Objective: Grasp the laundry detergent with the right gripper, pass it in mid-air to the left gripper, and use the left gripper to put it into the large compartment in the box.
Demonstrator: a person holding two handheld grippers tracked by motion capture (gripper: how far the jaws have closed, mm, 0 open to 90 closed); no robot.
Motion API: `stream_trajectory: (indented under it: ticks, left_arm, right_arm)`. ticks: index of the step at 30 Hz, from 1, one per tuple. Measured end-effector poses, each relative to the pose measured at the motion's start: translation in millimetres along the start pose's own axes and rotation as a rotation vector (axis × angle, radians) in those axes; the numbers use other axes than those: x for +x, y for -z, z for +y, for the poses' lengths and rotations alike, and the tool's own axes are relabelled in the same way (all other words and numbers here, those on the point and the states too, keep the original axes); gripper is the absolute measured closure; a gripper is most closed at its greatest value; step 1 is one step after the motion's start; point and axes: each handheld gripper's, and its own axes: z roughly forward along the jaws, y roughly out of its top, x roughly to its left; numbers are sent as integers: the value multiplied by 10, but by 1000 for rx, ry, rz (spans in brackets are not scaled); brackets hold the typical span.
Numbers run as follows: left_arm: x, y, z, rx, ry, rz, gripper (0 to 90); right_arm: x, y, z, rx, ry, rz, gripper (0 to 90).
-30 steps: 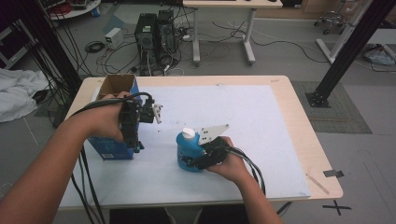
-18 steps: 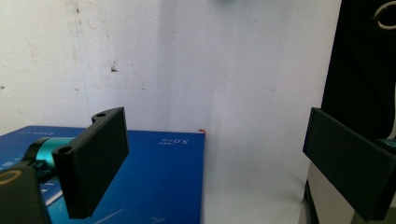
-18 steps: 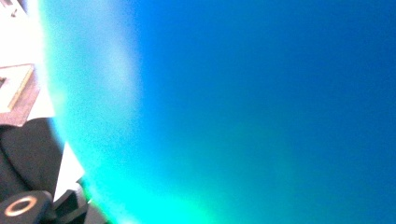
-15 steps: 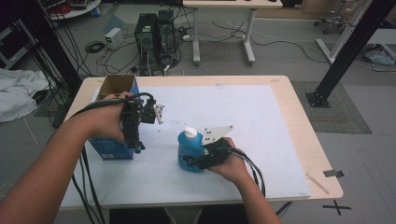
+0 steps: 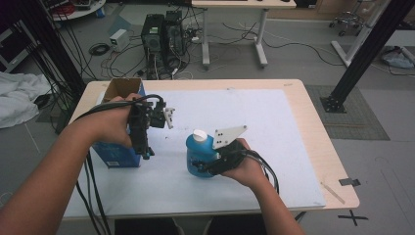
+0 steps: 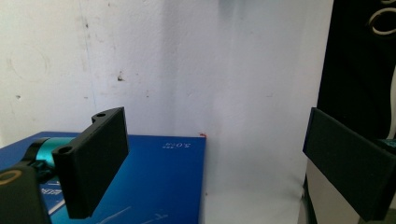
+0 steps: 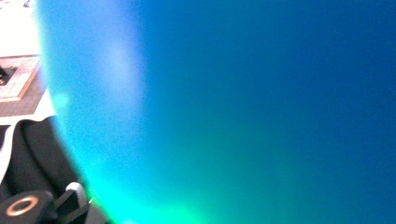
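The upright blue plastic bottle with a white cap point(image 5: 199, 152) sits pinched in the right gripper point(image 5: 208, 164) jaws; the left gripper point(image 5: 145, 147) jaws, spread and empty, hang over the blue cardboard box point(image 5: 115, 155), well left of it.

Upside-down "5.0" print on blue box point(image 6: 154, 186)

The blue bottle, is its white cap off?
No, the white cap sits on top of the blue bottle, which stands upright on the table in the high view.
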Motion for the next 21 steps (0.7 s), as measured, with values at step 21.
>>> stream_trajectory:
  ticks: [21]
  left_arm:
    - [-187, 305, 348, -39, -97, -37, 70]
  right_arm:
    - [16, -140, 402, 47, 86, 168, 462]
